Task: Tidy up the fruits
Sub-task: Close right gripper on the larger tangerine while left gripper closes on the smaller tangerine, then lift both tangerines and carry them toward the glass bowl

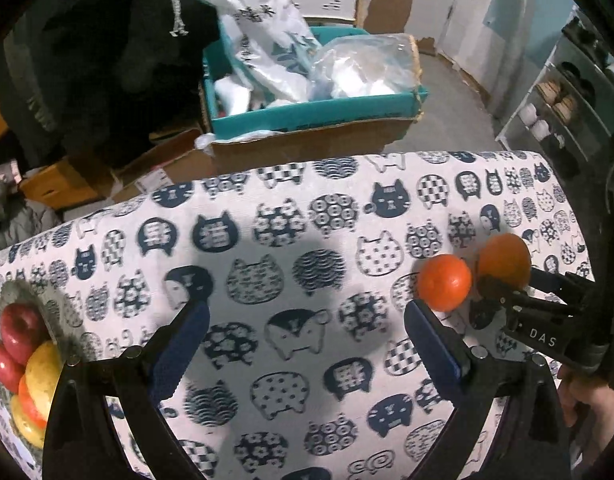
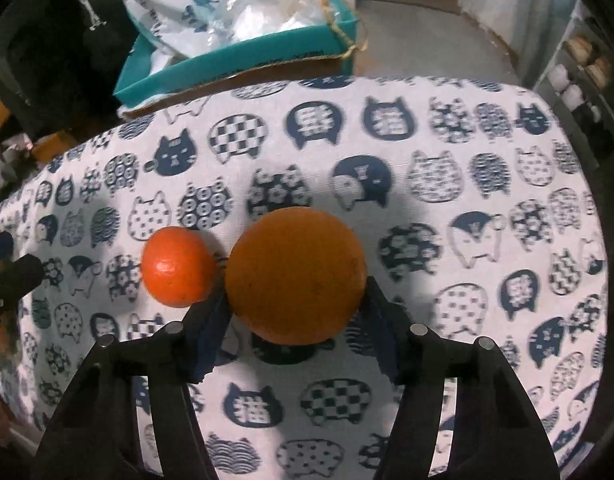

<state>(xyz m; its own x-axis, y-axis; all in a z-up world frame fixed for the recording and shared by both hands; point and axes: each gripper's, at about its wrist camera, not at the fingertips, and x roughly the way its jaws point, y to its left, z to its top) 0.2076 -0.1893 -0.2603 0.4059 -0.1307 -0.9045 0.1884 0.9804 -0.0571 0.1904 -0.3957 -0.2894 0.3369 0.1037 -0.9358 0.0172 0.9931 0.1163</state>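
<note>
A large orange (image 2: 296,274) sits between the fingers of my right gripper (image 2: 293,300), which is shut on it just above the cat-print tablecloth (image 2: 427,208). A small tangerine (image 2: 178,266) lies on the cloth right beside it, to its left. In the left wrist view the large orange (image 1: 503,261) and the tangerine (image 1: 445,282) are at the right, with the right gripper (image 1: 503,288) reaching in from the right. My left gripper (image 1: 307,322) is open and empty over the cloth. A plate (image 1: 15,292) at the far left holds red apples (image 1: 21,328) and yellow fruit (image 1: 43,368).
Beyond the table's far edge stand a teal box (image 1: 319,110) full of plastic bags, cardboard boxes (image 1: 179,160), and dark clothing (image 1: 87,40). A shelf rack (image 1: 555,112) stands at the right.
</note>
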